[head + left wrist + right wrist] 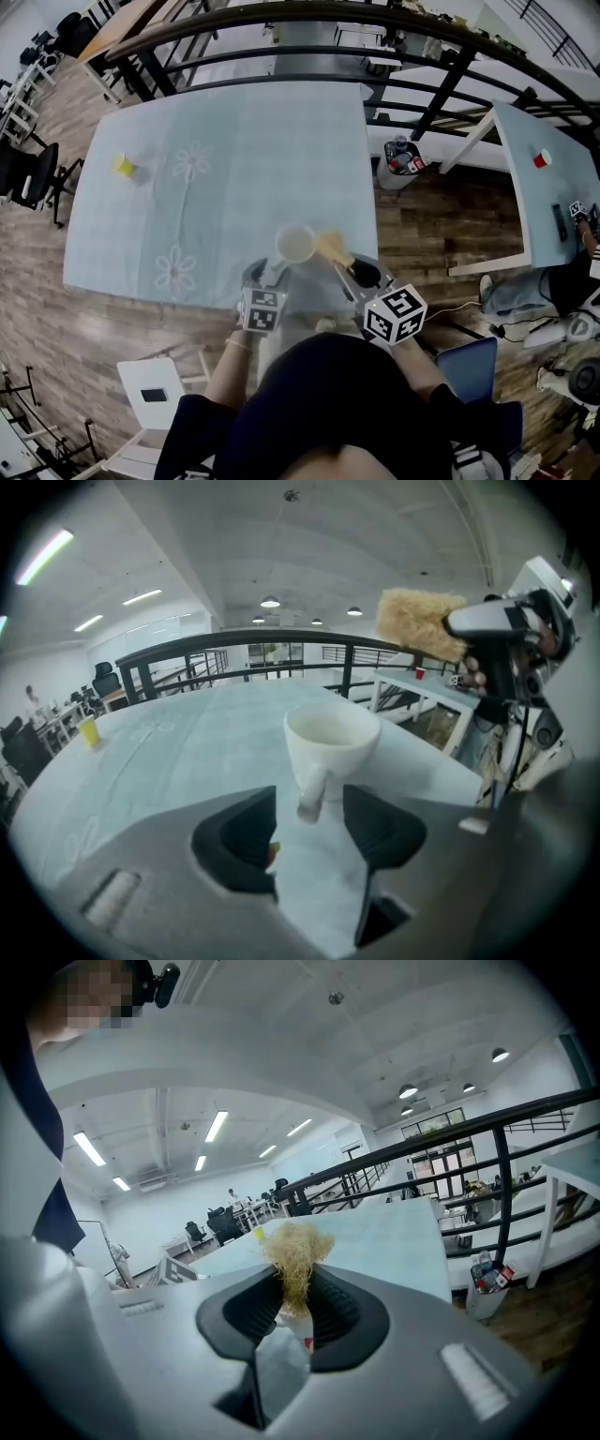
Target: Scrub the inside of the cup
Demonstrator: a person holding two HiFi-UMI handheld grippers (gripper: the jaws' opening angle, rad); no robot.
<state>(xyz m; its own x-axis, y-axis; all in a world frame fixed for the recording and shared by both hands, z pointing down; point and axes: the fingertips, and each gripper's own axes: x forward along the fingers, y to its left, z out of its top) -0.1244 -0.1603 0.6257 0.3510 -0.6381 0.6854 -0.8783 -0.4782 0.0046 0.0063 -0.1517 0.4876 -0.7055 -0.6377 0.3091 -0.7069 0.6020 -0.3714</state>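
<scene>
The white cup [296, 244] stands upright and empty on the table [187, 122], near its near edge and toward the near right corner, with its handle [312, 789] pointing back at the person. The scrubbing itself does not look under way: the tan fibrous scrubber [296, 1255] is held in the air just to the right of the cup's rim, not inside it. To do this step well, I would first steady the cup. A light mug so near the edge could slide or tip under a sideways rub, so the handle should be pinched firmly and squarely. The scrubber can then come straight down through the mouth and sweep round the wall and across the bottom with gentle pressure. The left gripper [309, 808] has its jaws standing wide apart, one on each side of the handle. Neither pad presses on the handle, so this gripper holds nothing and the cup rests on the table alone. The right gripper [295, 1307] is clamped on the lower part of the scrubber, whose frayed tuft sticks out beyond the jaws.
</scene>
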